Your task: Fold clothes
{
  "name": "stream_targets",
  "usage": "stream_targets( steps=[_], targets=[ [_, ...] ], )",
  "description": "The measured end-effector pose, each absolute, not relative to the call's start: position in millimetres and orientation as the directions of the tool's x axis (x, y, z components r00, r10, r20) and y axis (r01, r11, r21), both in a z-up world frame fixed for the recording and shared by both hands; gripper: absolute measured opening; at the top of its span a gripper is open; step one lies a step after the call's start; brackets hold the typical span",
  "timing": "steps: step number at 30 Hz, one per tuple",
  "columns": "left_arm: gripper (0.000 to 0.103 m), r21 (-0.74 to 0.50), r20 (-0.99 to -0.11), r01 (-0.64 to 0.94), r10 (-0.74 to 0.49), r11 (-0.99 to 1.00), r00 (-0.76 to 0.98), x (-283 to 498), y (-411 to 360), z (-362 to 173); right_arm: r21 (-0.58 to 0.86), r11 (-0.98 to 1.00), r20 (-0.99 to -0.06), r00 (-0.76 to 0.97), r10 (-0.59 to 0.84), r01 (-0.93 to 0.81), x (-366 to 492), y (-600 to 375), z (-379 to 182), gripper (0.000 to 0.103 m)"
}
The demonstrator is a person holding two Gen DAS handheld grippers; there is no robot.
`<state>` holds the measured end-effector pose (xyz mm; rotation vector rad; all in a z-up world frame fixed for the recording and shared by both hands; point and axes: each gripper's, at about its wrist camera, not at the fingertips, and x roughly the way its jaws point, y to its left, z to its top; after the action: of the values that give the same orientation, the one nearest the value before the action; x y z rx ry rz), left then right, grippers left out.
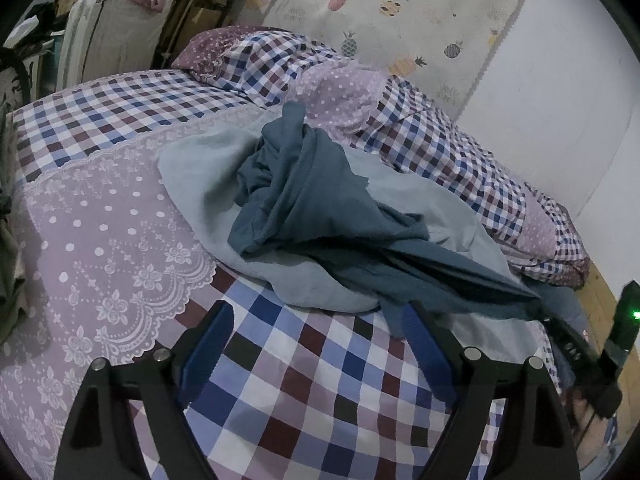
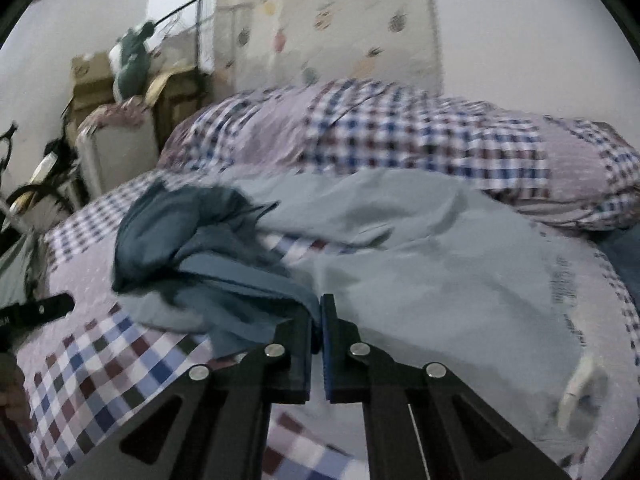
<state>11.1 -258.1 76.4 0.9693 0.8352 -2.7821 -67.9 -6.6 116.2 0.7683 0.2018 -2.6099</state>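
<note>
A crumpled dark blue garment lies on top of a pale blue-grey garment spread on the bed. My left gripper is open just in front of the pile, its blue pads over the checked sheet with nothing between them. In the right wrist view the dark blue garment is drawn out toward my right gripper, which is shut on its edge. The pale garment stretches to the right under it. The right gripper's body shows at the right edge of the left wrist view.
The bed carries a checked and lilac dotted sheet. A rolled quilt in the same pattern lies along the wall side. Boxes and a suitcase stand beyond the bed's far end. A pineapple-print curtain hangs behind.
</note>
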Motion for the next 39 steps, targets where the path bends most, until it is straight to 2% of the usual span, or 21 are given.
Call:
stream_targets(
  steps=[7,15,19,23,26,27,29,31,33,35,39],
  targets=[
    [0.087,-0.468,-0.586,0.241,0.095,-0.850,-0.805,11.9,-257.8,79.4,0.046,-0.982,-0.411,-0.892,-0.186,0.184,-61.9,93.1,162.4,0.002],
    [0.085,-0.478,-0.576,0.222,0.112,-0.850,-0.810,9.8,-247.6,79.4,0.200,-0.950,-0.304,-0.937,0.171,-0.239,-38.4,275.2,206.4,0.002],
    [0.085,-0.467,-0.585,0.208,0.124,-0.859,-0.801,5.9,-234.9,75.7,0.196,-0.866,-0.331,-0.863,0.382,-0.459,-21.4,354.3,208.3,0.002],
    [0.085,-0.456,-0.591,0.192,0.135,-0.869,-0.795,3.6,-221.6,73.7,0.122,-0.776,-0.492,-0.716,0.495,-0.619,-25.9,411.4,175.4,0.002],
    [0.085,-0.446,-0.591,0.179,0.139,-0.877,-0.795,2.6,-211.9,74.0,0.120,-0.764,-0.596,-0.661,0.455,-0.634,-26.5,425.6,146.9,0.006],
    [0.085,-0.445,-0.589,0.173,0.142,-0.879,-0.795,2.2,-208.9,73.9,0.106,-0.760,-0.609,-0.646,0.461,-0.642,-24.4,422.9,143.3,0.011],
    [0.085,-0.440,-0.590,0.167,0.144,-0.882,-0.795,1.1,-203.4,73.2,0.079,-0.774,-0.611,-0.643,0.461,-0.629,-21.4,406.9,140.2,0.015],
    [0.085,-0.436,-0.593,0.163,0.146,-0.885,-0.792,-0.5,-198.2,71.9,0.070,-0.807,-0.596,-0.674,0.437,-0.586,-17.6,385.2,141.3,0.044],
    [0.085,-0.435,-0.595,0.160,0.150,-0.886,-0.790,-2.1,-194.1,70.3,0.067,-0.866,-0.575,-0.729,0.373,-0.495,-21.4,355.2,144.1,0.046],
    [0.085,-0.434,-0.598,0.156,0.154,-0.888,-0.787,-3.5,-190.5,68.8,0.067,-0.936,-0.568,-0.785,0.249,-0.345,-30.5,313.1,143.2,0.046],
    [0.085,-0.442,-0.598,0.145,0.170,-0.885,-0.783,-5.9,-185.2,66.4,0.073,-0.997,-0.571,-0.818,-0.068,0.032,-49.5,209.3,130.6,0.046]
  ],
)
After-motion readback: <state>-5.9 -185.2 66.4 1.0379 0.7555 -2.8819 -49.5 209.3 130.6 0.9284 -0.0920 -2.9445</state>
